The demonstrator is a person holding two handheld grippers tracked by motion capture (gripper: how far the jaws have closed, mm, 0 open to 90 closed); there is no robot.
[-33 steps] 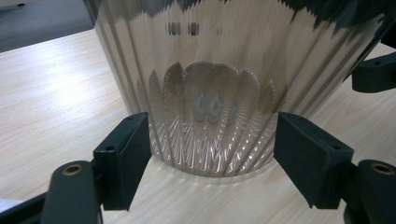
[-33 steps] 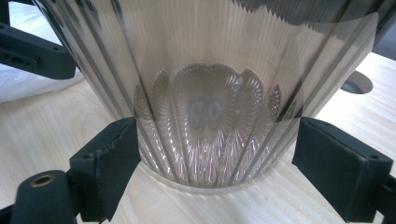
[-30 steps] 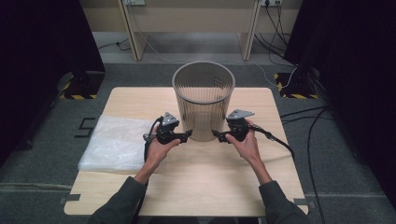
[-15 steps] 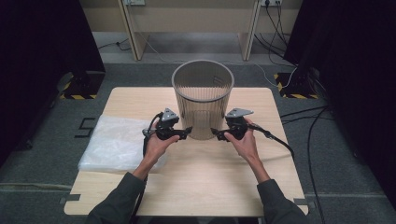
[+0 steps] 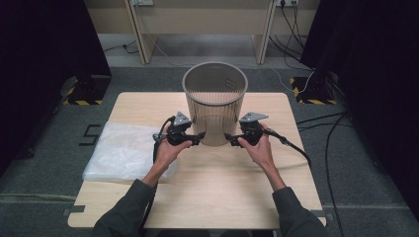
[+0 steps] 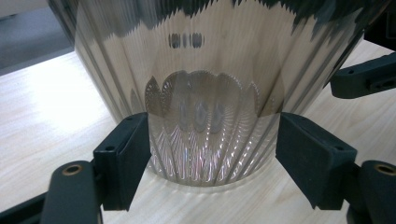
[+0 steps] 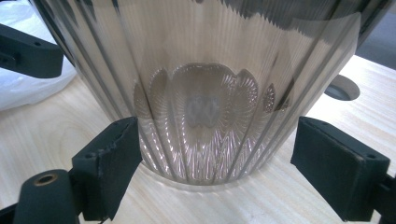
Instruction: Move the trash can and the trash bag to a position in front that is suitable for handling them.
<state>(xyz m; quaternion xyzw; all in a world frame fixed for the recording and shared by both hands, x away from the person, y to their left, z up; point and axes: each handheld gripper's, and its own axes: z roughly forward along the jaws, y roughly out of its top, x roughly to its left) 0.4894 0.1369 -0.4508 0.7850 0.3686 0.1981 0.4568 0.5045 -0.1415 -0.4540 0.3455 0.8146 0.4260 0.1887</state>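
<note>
At the worktop (image 5: 207, 182) centre-rear the ribbed bin (image 5: 215, 101) stands upright. Left tool (image 5: 200, 136) and right tool (image 5: 228, 138) flank its base, both released, jaws straddling the foot; pads look just clear, hard to tell. I'd press in evenly, low, from both sides, then lift straight.

The basket (image 5: 215, 101) stands upright on the table (image 5: 217, 197), toward its 12 o'clock edge. The left gripper (image 5: 198, 137) sits at the basket's 8 o'clock, the right gripper (image 5: 229, 138) at its 4 o'clock, both low by its base and pointing inward. A plastic sheet (image 5: 126, 150) lies flat at the table's 9 o'clock edge, just beside the left hand (image 5: 168, 150).
</note>
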